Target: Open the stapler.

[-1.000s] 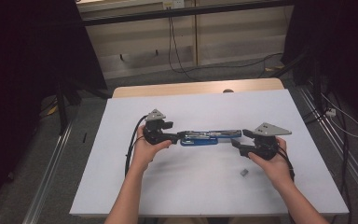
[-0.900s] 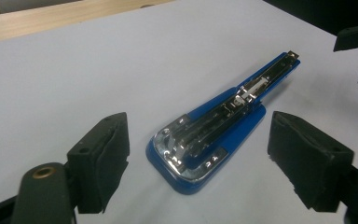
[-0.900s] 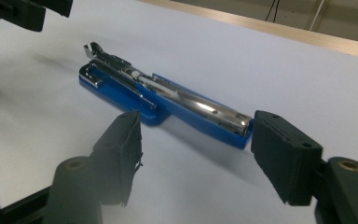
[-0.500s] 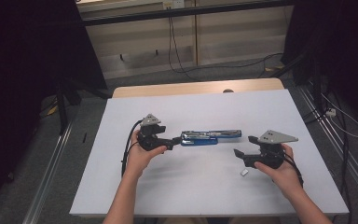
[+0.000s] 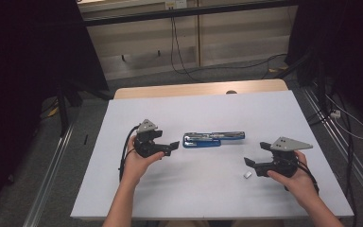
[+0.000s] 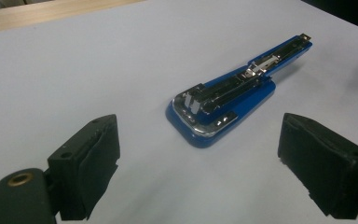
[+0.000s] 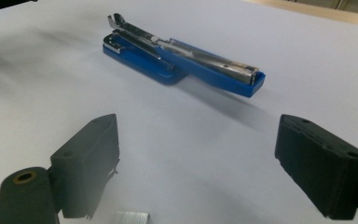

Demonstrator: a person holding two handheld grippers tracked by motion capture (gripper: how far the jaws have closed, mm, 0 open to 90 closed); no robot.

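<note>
We see a white table (image 5: 208,189) bearing, near its centre, a blue stapler (image 5: 212,138) lying swung open: its blue base (image 6: 200,128) rests flat, and the upper arm with its bright metal magazine (image 7: 200,58) stretches away from it in a line, the staple channel exposed. The left gripper (image 5: 169,147) sits just beside the stapler's left end; the right gripper (image 5: 249,162) lies well apart from its right end, nearer the person. Both sets of jaws have just been opening and stand released, with bare table between the pads (image 6: 95,163) and nothing grasped. A small silver strip of staples (image 5: 247,174) lies just beside the right gripper's jaws. Nothing stands between either gripper and the stapler.
</note>
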